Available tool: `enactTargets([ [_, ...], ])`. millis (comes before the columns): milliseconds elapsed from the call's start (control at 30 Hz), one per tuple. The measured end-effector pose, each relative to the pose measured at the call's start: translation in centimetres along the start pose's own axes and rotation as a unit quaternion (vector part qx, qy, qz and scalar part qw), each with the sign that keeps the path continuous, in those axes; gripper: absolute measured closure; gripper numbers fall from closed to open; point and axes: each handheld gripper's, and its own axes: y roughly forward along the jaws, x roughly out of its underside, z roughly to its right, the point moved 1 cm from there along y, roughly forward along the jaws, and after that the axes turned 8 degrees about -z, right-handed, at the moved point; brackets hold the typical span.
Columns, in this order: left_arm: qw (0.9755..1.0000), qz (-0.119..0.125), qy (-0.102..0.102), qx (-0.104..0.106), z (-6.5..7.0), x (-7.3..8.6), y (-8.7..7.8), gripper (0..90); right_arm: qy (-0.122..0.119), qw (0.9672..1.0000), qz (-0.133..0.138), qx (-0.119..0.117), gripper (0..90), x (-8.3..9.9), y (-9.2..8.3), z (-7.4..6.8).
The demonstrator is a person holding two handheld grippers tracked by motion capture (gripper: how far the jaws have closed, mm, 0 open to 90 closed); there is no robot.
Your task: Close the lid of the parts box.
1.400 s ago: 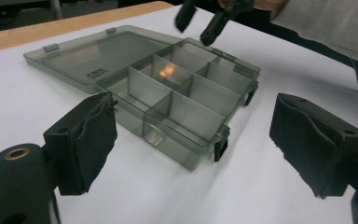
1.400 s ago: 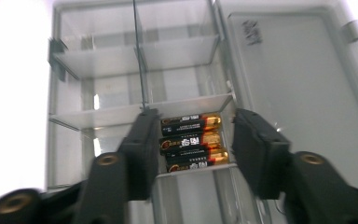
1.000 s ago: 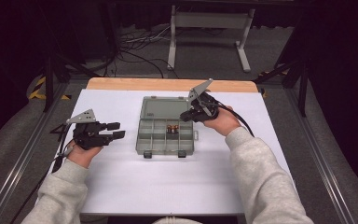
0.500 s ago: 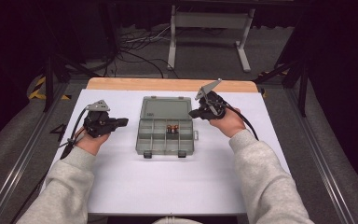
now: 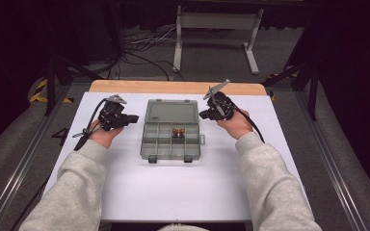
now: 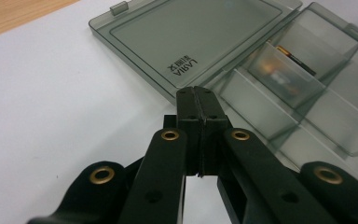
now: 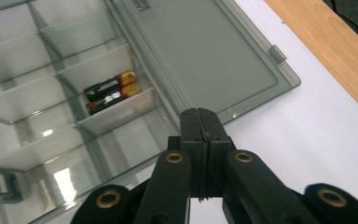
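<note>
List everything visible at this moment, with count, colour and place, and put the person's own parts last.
organizer box: 1, smoky grey clear plastic, table centre, open
lid: 1, same grey, laid flat on the far side of the box
batteries: 2, black and copper, in one compartment
table: 1, white top, wooden far edge
metal stand: 1, white, floor beyond the table
left gripper: 1, black, left of the box, shut
right gripper: 1, black, right of the lid, shut
sleeves: 2, light grey

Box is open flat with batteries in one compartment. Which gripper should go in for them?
Probably right. The batteries sit right of the box's middle, nearer the right gripper, whose shut jaws point their way. The left gripper, also shut, is farther.
</note>
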Motion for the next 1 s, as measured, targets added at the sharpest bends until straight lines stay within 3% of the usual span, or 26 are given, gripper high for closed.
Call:
enactTargets([
  [100,0.9999,0.0,-0.012,0.002,-0.3,-0.4,0.4,89.6,0.012,0.9999,-0.005,0.005,90.0,0.0,0.2,0.4],
  [267,0.9997,-0.016,-0.015,-0.01,-0.6,-1.1,1.3,89.6,0.023,0.9996,-0.012,0.011,90.0,-0.1,0.6,1.0],
  [600,0.9991,-0.027,-0.021,-0.026,-1.0,-2.5,2.0,89.6,0.037,0.9988,-0.027,0.021,90.0,-0.7,1.4,1.8],
  [833,0.9962,-0.049,-0.066,-0.027,-1.9,-2.0,3.3,89.5,0.048,0.9978,-0.042,0.017,90.0,-0.5,2.5,2.1],
  [1000,0.9953,-0.061,-0.071,-0.027,-2.2,-1.9,4.1,89.5,0.056,0.9966,-0.058,0.013,90.0,-0.3,3.5,2.4],
])
